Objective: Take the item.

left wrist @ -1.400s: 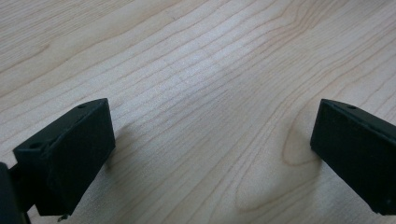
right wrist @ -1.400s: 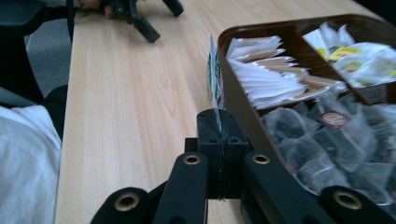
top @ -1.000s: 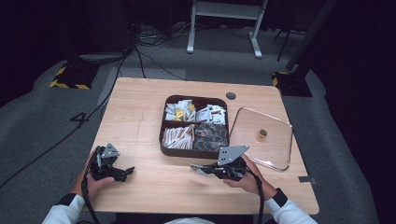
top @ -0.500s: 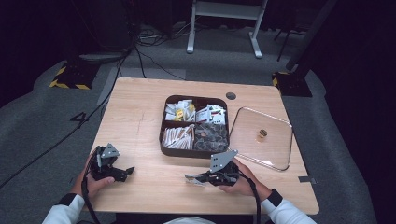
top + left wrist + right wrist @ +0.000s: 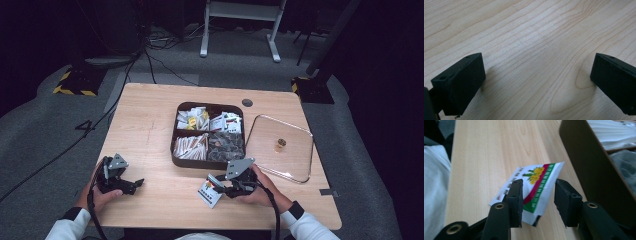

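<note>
Fingers of the right gripper have just spread off the sachet, now lying loose on the table beside the tray, so it looks delivered

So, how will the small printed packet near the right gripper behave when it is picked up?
The packet looks thin and flat, so probably light and floppy. Its glossy print suggests it may slip between the right gripper's open jaws. Lying flat on the table, its edge may be hard to catch.
</note>
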`<state>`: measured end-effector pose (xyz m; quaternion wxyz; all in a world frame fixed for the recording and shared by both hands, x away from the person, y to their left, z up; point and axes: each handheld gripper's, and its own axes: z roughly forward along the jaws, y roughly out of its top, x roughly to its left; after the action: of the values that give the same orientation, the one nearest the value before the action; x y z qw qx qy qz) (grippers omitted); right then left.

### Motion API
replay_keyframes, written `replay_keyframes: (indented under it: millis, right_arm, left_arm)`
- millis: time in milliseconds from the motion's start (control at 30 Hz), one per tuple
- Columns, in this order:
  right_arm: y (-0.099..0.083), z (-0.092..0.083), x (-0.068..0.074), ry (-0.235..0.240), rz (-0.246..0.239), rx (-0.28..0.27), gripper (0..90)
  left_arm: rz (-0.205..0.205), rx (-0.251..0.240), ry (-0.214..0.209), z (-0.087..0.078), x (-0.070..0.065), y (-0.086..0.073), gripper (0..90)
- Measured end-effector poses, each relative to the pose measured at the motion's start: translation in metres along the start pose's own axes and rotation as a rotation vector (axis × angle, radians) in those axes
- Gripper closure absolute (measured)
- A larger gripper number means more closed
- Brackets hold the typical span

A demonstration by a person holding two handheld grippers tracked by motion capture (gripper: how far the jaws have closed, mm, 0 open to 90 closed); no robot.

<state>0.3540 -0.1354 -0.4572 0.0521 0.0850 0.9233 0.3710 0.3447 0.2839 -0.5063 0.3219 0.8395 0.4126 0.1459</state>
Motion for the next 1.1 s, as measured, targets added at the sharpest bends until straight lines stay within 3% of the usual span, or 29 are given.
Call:
replay_keyframes:
  millis: [267,467,633,1100]
  right_arm:
    - [-0.002,-0.005,-0.006,-0.029,0.029,-0.016,54.7]
    - [-0.002,-0.006,-0.006,-0.039,0.022,-0.019,53.6]
    - [-0.002,-0.016,-0.007,-0.06,0.006,-0.05,46.9]
    - [-0.012,-0.061,-0.025,-0.216,0.045,-0.132,35.9]
  left_arm:
    - [-0.001,-0.001,0.0,0.0,0.0,0.0,0.1]
    - [-0.003,-0.001,-0.002,0.0,0.0,0.0,0.1]
    - [-0.004,-0.001,-0.003,0.0,0.0,0.0,0.1]
    - [-0.004,0.0,-0.002,0.0,0.0,0.0,0.1]
